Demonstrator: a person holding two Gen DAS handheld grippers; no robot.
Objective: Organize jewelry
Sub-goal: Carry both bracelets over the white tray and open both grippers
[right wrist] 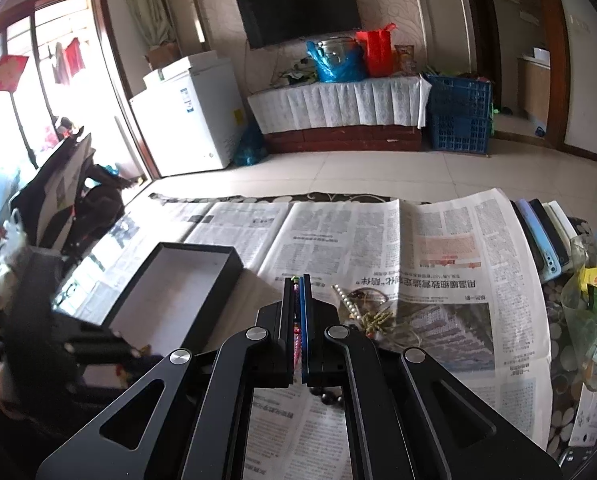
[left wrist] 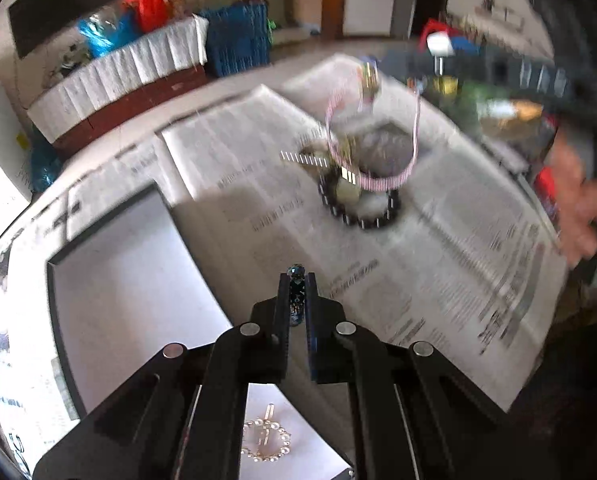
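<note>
At the far left a shallow rectangular box point(left wrist: 138, 280) with thin black walls and a smooth matte white floor sits on the bench, which is covered with overlapping sheets of printed newspaper point(left wrist: 438, 240); the right wrist view shows the same box point(right wrist: 178, 292) open-topped, its long side running away from the camera. Inside it, low in the left wrist view and partly hidden by the gripper's linkage, lies a round brooch-like ring of small pearly beads point(left wrist: 266, 442) on a gold-toned frame. The left gripper point(left wrist: 297, 280), made of black matte bars with round silver pivot pins, hangs over the paper just beside the box's right wall, and its ribbed jaws are pinching a slim strand of dark, glittering faceted beads point(left wrist: 296, 296) whose top bead pokes out above the tips. Further right and farther from the camera, a blurred heap of jewelry rests on the newspaper: a ring of chunky glossy black beads point(left wrist: 358, 216) with a thin pink-and-white loop point(left wrist: 378, 180) rising from it. The right gripper point(right wrist: 297, 280), of the same black build with a blue strip on one inner pad, has its jaws nearly pressed together on a pink beaded strand point(right wrist: 297, 340) running down between them. Just to its right a straight row of small white pearls point(right wrist: 348, 300) and a tangle of gold-coloured twisted pieces point(right wrist: 378, 318) lie on the paper.
</note>
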